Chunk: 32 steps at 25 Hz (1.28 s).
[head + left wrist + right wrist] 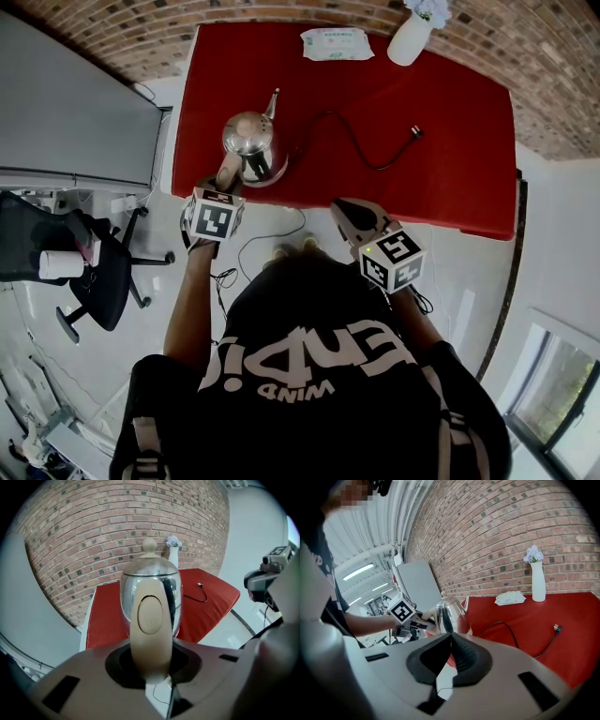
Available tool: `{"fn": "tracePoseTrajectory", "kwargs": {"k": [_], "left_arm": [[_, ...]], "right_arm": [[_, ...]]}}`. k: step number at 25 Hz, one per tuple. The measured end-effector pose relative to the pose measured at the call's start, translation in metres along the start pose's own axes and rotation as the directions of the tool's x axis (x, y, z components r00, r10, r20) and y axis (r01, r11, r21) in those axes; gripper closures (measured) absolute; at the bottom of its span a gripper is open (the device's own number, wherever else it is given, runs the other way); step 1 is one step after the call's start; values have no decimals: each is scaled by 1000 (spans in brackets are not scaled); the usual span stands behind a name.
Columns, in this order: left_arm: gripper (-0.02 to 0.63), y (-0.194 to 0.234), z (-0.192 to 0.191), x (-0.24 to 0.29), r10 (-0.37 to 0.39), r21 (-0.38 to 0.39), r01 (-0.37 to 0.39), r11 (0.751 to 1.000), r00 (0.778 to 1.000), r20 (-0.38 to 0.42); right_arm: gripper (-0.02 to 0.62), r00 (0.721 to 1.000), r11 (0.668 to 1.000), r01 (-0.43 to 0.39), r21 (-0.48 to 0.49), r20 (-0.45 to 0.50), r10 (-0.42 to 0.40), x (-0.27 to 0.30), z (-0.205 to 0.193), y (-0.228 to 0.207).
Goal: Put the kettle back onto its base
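Observation:
A shiny steel kettle (251, 142) with a beige handle (228, 171) stands upright near the front left edge of the red table (450, 178). My left gripper (225, 183) is shut on that handle. In the left gripper view the handle (150, 620) fills the gap of the left gripper (150, 663). A black cord (352, 141) runs out from under the kettle to a loose plug (415, 131). The kettle's body hides whatever it stands on. My right gripper (342, 208) hovers at the table's front edge, right of the kettle. The right gripper (451, 644) is shut and empty, pointing towards the kettle (451, 613).
A pack of wipes (336, 43) and a white vase with flowers (412, 36) stand along the table's far edge by the brick wall. A grey cabinet (75, 122) and an office chair (89, 272) are to the left of the table.

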<state>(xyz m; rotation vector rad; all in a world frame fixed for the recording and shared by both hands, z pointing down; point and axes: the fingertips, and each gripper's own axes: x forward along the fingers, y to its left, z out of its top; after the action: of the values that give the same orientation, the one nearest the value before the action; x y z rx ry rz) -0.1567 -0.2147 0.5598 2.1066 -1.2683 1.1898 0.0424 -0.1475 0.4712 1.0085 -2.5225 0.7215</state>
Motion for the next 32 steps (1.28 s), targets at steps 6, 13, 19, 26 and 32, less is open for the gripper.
{"fn": "tracePoseTrajectory", "kwargs": {"k": [6,13,19,26,32], "left_arm": [[522,1,-3,-2,2,-9,-2,1000,1000,-2],[522,-5,-4,-3,-49,-42,49,998,999,-2],[517,-5,-2,-8,-48,-37,48,998,999,2],[492,-7,-2,-9,-69,-39,69,997,998,3],[449,-5,1,-9,-78,-75,81,994,996,37]], "right_arm": [[572,1000,1000,2,-2,0,-2,-1,-3,1],[572,1000,1000,9,-1,-1,-9,-3,-5,0],[572,1000,1000,9,-2,-1,-9,-3,-6,2],[572,1000,1000,9,-2,0,-9,-4,-6,3],[574,1000,1000,8,-3,-2,-8,-4,-6,4]]}}
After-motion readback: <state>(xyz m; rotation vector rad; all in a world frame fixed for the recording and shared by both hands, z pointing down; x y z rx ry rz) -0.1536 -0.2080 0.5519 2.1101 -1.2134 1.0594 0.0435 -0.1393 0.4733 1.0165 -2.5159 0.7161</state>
